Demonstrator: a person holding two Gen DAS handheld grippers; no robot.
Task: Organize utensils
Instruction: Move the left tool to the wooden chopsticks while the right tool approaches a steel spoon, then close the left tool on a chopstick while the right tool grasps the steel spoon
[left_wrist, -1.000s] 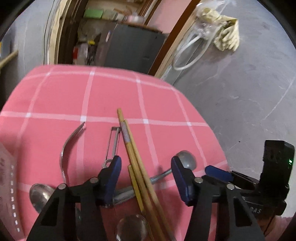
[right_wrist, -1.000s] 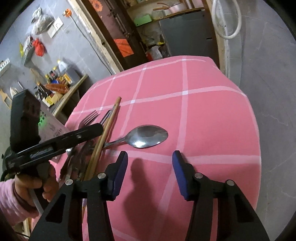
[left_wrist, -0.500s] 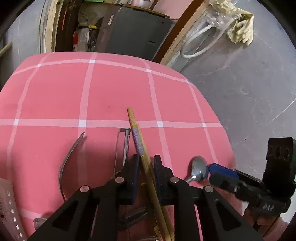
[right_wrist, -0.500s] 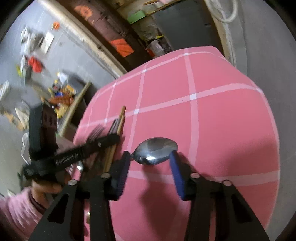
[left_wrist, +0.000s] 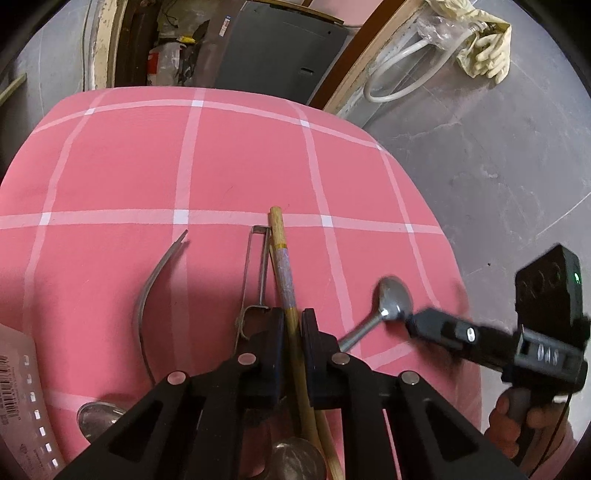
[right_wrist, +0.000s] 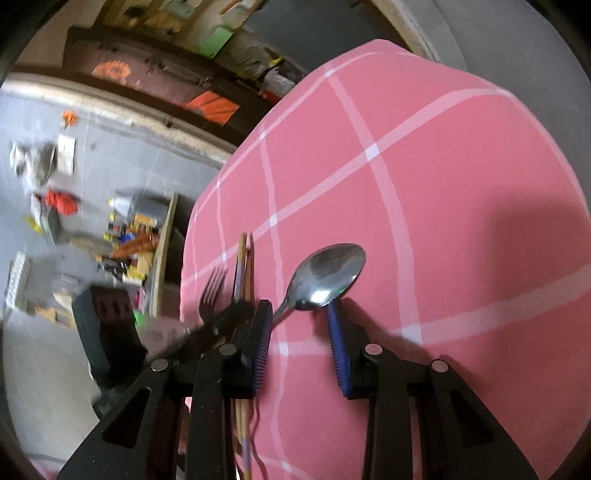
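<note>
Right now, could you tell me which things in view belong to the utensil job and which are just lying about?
Job: chopsticks in the left gripper; spoon between the right gripper pads; fork; peeler.
Lying about: rubber glove; hose; barcoded packet.

Lived-in home, utility or storage corner. Bare grey concrete floor (left_wrist: 480, 155); pink checked cloth (left_wrist: 236, 166) over worktop; rubber gloves (left_wrist: 484, 48) and coiled white hose (left_wrist: 399, 74) far right; cluttered shelf (right_wrist: 136, 236) of bottles and packets, left.
</note>
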